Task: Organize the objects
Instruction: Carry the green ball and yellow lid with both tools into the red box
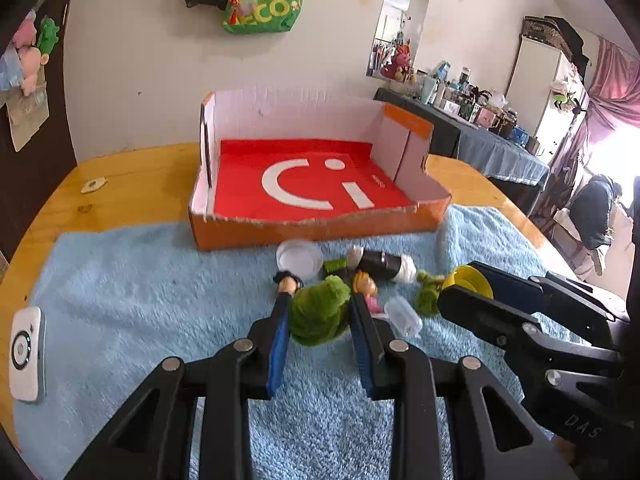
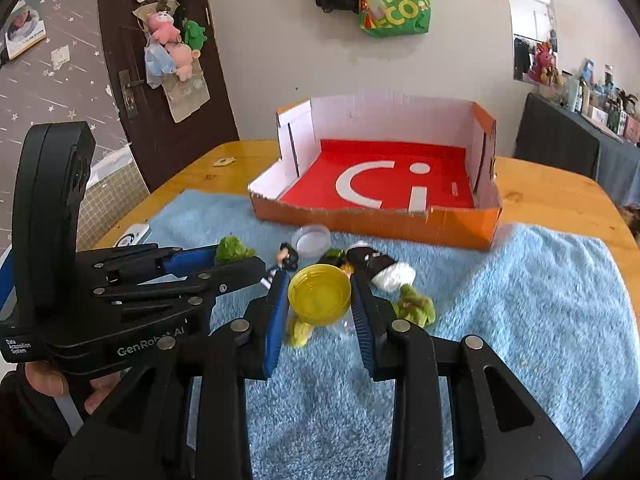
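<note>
At the far left, near the towel's (image 1: 160, 280) left edge, a white remote (image 1: 26, 354) lies half on the towel, half toward the table (image 1: 132, 176) rim. Bare towel spreads wide between it and the cluster, with nothing on it. Far left on the wood sits a small tag (image 1: 93, 185), well apart from everything.

The left claw (image 1: 320, 308) is clamped on a green plush (image 1: 318, 310), its blue pads pressing both sides; the plush sits between the fingertips, and whether it touches the towel cannot be told. Just beyond its tips lie a small dark-haired doll (image 1: 287, 282), a clear lid (image 1: 300, 258) and a black-and-white plush (image 1: 384, 266), all close together, near the front wall of the box (image 1: 320, 232). A pink doll (image 1: 368, 292) and a clear cup (image 1: 404, 314) lie just right of the left claw's right finger.

The box stands at the towel's far edge, orange outside, red floor with a white mark. Its front wall is low and ragged; the back and side walls stand taller. Its floor is open.

The right claw (image 2: 320, 300) grips a yellow cup (image 2: 319, 294), mouth facing the camera, pads on both sides. A yellow scrap (image 2: 298, 334) shows just below the cup. Right of its right finger lies a second green plush (image 2: 416, 306). Further right the towel is bare out to its right edge, with wood beyond.
</note>
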Demonstrator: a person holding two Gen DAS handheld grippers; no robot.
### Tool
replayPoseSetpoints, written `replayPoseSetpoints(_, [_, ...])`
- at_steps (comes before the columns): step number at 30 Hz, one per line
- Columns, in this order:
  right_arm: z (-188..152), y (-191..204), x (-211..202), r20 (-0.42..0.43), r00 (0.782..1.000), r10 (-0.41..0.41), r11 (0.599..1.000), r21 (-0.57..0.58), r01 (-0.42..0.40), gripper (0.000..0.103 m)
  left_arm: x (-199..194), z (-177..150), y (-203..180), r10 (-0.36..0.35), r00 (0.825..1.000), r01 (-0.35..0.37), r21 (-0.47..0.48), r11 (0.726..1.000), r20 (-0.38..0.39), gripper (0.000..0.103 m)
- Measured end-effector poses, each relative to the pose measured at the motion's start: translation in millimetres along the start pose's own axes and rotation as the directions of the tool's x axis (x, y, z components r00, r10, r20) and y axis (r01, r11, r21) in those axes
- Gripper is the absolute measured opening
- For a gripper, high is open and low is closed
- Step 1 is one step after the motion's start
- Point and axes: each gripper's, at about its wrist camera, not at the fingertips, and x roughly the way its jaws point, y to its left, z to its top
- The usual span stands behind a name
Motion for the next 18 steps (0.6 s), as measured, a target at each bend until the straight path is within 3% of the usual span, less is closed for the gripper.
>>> replayPoseSetpoints(18, [58.1, -16.1, 2.7, 0.033, 0.999, -0.02, 1.0, -0.014, 0.021, 0.029, -0.1, 59.3, -5.4, -0.012, 0.998, 0.011, 0.012, 1.0, 0.067, 0.031])
